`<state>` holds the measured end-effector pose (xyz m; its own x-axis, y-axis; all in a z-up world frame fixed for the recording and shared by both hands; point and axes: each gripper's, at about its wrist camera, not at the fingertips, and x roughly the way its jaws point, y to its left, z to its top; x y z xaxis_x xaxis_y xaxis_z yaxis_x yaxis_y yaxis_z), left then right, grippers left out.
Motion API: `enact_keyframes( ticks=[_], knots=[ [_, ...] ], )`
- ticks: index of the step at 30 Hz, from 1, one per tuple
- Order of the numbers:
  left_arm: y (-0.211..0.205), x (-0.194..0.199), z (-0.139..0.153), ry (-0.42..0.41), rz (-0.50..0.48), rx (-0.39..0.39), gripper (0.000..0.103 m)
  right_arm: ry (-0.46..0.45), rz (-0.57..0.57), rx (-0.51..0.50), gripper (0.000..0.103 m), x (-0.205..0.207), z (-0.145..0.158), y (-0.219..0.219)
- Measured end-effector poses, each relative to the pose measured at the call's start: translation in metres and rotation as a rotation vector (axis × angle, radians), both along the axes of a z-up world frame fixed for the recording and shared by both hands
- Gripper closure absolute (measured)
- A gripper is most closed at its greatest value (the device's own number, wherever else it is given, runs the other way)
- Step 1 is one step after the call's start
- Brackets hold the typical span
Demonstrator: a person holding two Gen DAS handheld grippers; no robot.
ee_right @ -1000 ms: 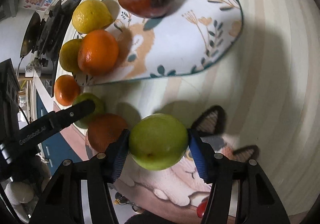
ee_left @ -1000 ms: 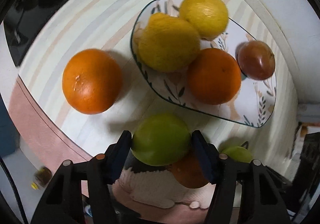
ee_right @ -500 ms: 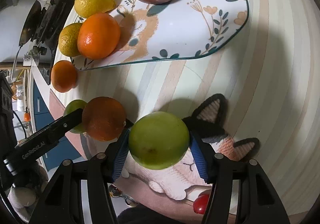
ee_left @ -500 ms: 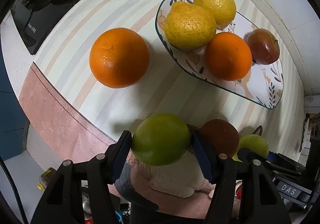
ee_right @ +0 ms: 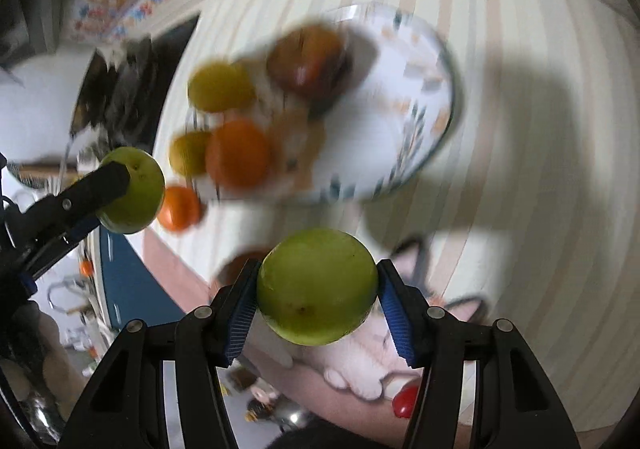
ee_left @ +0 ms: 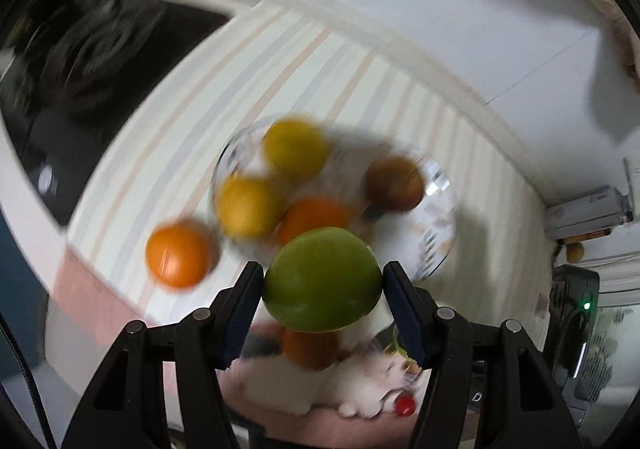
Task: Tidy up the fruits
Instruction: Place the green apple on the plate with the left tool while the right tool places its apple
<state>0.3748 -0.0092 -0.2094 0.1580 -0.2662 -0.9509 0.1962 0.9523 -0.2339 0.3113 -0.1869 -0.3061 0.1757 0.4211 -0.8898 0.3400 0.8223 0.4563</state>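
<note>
Both views are much more blurred than half a second ago, and the striped worktop (ee_left: 168, 153) has dropped well away beneath the cameras, so both arms are lifting fast. The whole spread of fruit now sits small and far below, where a moment ago it filled the frames.

The oval plate (ee_right: 436, 117) with the leaf pattern lies on the worktop, its right half bare. On its left half are two yellow citrus fruits (ee_left: 294, 149), an orange (ee_right: 238, 159) and a dark red fruit (ee_right: 308, 59), all in the same spots as before. A second orange, the loose orange (ee_left: 178, 255), sits on the worktop just left of the plate, and another reddish-orange fruit (ee_left: 308, 349) lies nearer, half hidden under the lifted fruit.

The left claw (ee_left: 322, 299) is clamped on a green apple (ee_left: 322, 281), held clear of the worktop; it shows again at the left edge of the right wrist view. The right claw (ee_right: 316, 297) is likewise clamped on its own green fruit (ee_right: 316, 287), also in the air above the near edge.

I judge that both green fruits are now high enough to carry over the rim, and the bare right part of the plate looks the natural place for them.
</note>
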Motion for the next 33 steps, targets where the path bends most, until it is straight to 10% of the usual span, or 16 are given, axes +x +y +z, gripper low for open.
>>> enact_keyframes(
  ticks=[12, 31, 33],
  knots=[
    [-0.088, 0.116, -0.046, 0.072, -0.214, 0.206, 0.043, 0.013, -0.076, -0.115, 0.043, 0.094, -0.013, -0.057],
    [-0.1, 0.131, -0.092, 0.218, -0.228, 0.248, 0.042, 0.04, -0.081, -0.09, 0.03, 0.113, -0.03, -0.064],
    [-0.098, 0.132, -0.089, 0.211, -0.216, 0.233, 0.031, 0.028, -0.092, -0.082, 0.03, 0.11, -0.026, -0.066]
  ],
)
